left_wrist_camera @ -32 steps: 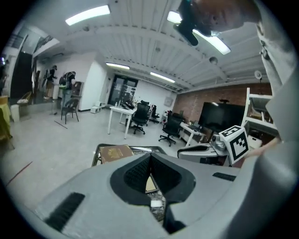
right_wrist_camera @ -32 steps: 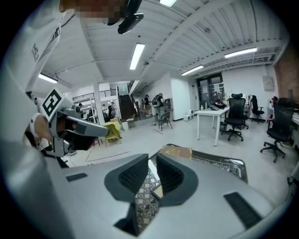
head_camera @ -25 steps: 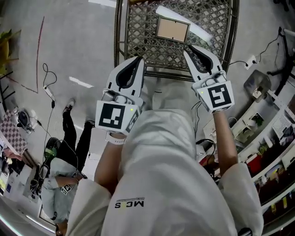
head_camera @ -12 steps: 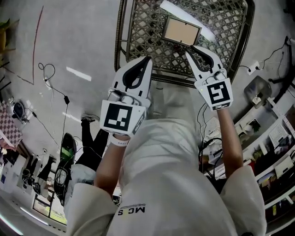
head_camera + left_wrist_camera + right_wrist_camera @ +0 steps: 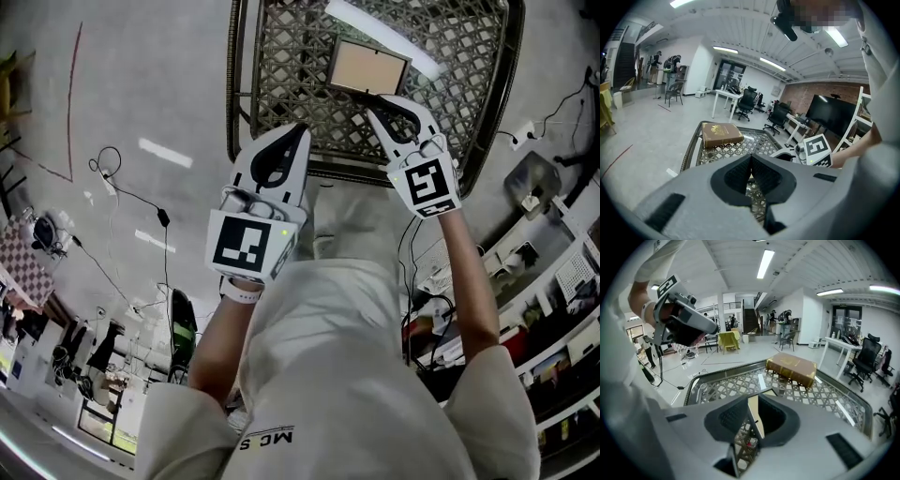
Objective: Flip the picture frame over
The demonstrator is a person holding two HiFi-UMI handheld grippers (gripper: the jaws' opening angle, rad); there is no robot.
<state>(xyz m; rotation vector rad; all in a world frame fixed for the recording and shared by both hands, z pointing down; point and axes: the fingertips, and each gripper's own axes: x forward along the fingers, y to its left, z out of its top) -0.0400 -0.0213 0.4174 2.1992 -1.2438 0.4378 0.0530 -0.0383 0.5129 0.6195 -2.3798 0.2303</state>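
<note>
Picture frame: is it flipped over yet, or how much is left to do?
Not yet. Done: the right tongs are shut on the near edge of the picture frame. In hand: that grip, over the lattice table. Still to do: turning it over and setting it down. The left tongs are shut and empty.

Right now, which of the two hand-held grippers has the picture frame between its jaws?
The right gripper: its jaws close on the edge of the tan, dark-rimmed picture frame. The left gripper has its jaws together on nothing.
</note>
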